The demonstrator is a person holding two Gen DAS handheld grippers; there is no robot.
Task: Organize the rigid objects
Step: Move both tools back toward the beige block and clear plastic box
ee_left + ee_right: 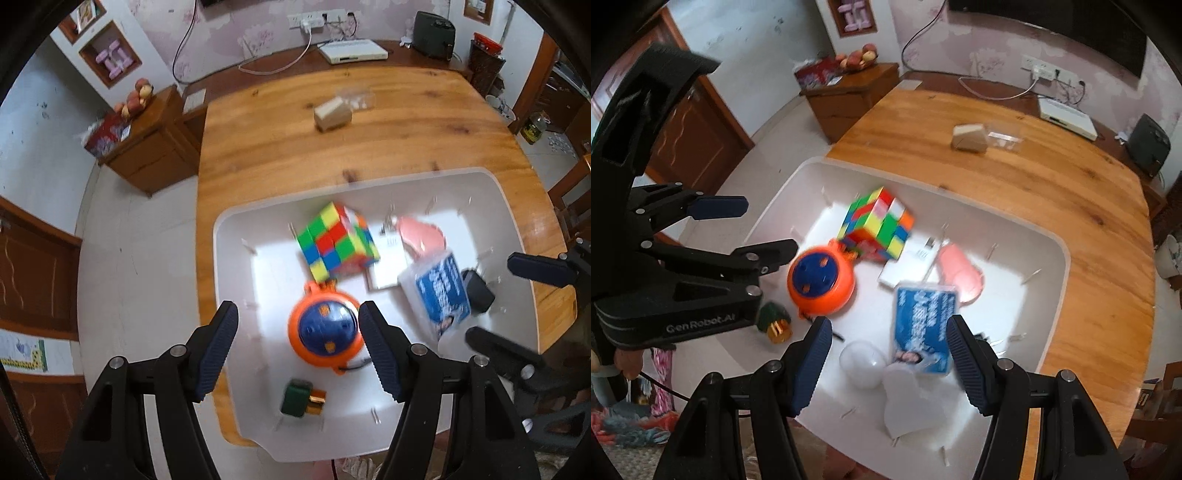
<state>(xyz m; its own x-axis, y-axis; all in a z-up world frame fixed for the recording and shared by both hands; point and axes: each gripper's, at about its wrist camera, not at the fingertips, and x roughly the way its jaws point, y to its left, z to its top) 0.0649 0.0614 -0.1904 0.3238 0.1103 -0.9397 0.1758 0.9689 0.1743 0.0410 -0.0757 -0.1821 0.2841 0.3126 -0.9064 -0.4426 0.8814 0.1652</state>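
A white bin on the wooden table holds a colourful puzzle cube, an orange and blue round toy, a green and gold block, a blue and white packet, a pink object and a clear ball. My left gripper is open and empty above the orange toy. My right gripper is open and empty above the packet.
A small beige box and a clear plastic piece lie on the wooden table behind the bin. A white device and a dark speaker sit by the far wall.
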